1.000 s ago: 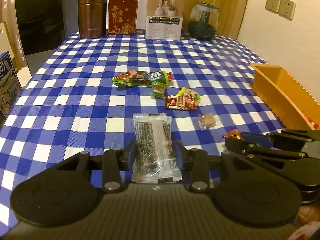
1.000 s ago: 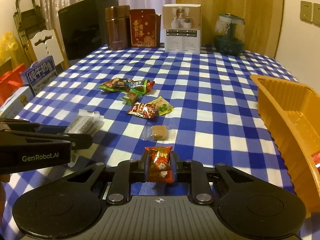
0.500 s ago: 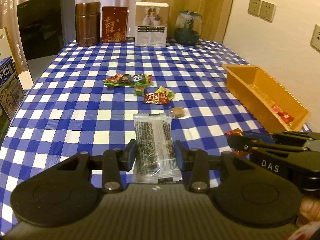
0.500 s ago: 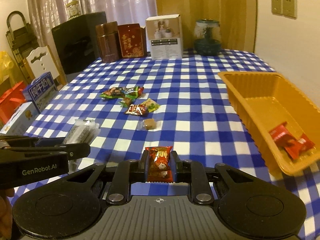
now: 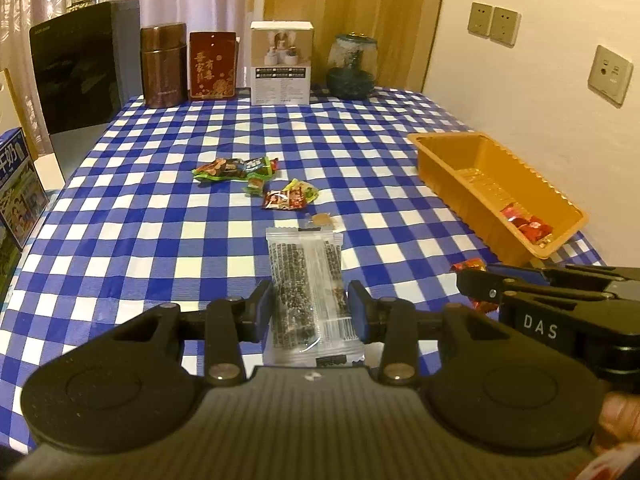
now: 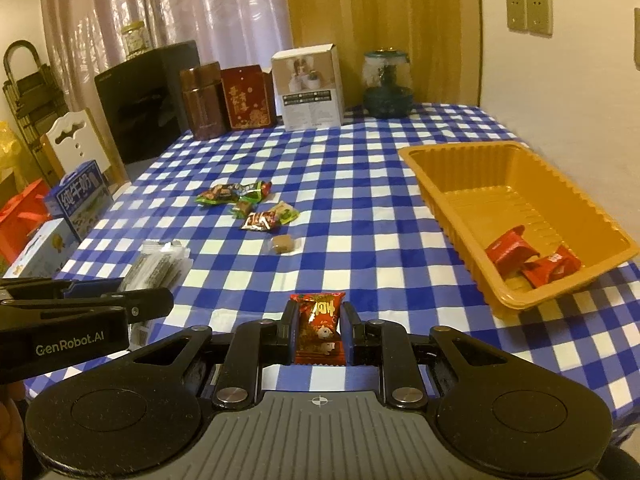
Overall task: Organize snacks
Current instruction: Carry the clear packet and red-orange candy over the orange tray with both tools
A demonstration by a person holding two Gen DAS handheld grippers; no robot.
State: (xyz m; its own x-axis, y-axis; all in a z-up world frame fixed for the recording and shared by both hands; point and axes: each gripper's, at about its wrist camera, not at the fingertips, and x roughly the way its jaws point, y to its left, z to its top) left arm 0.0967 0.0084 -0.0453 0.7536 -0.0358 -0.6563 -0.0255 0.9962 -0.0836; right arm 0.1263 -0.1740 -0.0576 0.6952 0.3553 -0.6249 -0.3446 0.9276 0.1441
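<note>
Far left, off the table edge: blue carton (image 6: 82,196) with white Chinese characters, reads like "纯牛奶". Small white-blue box (image 6: 42,250) beside it, print too small to read.

Back row on the checked tablecloth (image 5: 160,208), left to right: black appliance (image 5: 76,80), brown canister (image 5: 164,65), red box (image 5: 213,65) with gold Chinese script I can't make out, white product box (image 5: 281,63) with a photo and tiny label strips, glass dome ornament (image 5: 352,66).

Left gripper (image 5: 311,308), housing marked "GenRobot.AI": fingers narrowed onto a clear sesame-bar packet (image 5: 306,280), pinched at both long edges, barcode at its near end. Held off the cloth.

Mid-table: loose cluster of 4 or 5 wrapped snacks (image 5: 256,184), green and red wrappers, print unreadable. 1 clear-wrapped brown candy (image 6: 284,243) lies apart, nearer the grippers.

Right gripper (image 6: 319,328), side marked "DAS": fingers nearly together, clamped on a small red candy (image 6: 320,326) with yellow Chinese lettering, upright between the pads.

Right: orange ribbed tray (image 6: 452,160), 2 red wrapped candies (image 6: 528,256) in its near end. Nothing stands between either gripper and the tray. Wall sockets (image 5: 494,24) behind.
</note>
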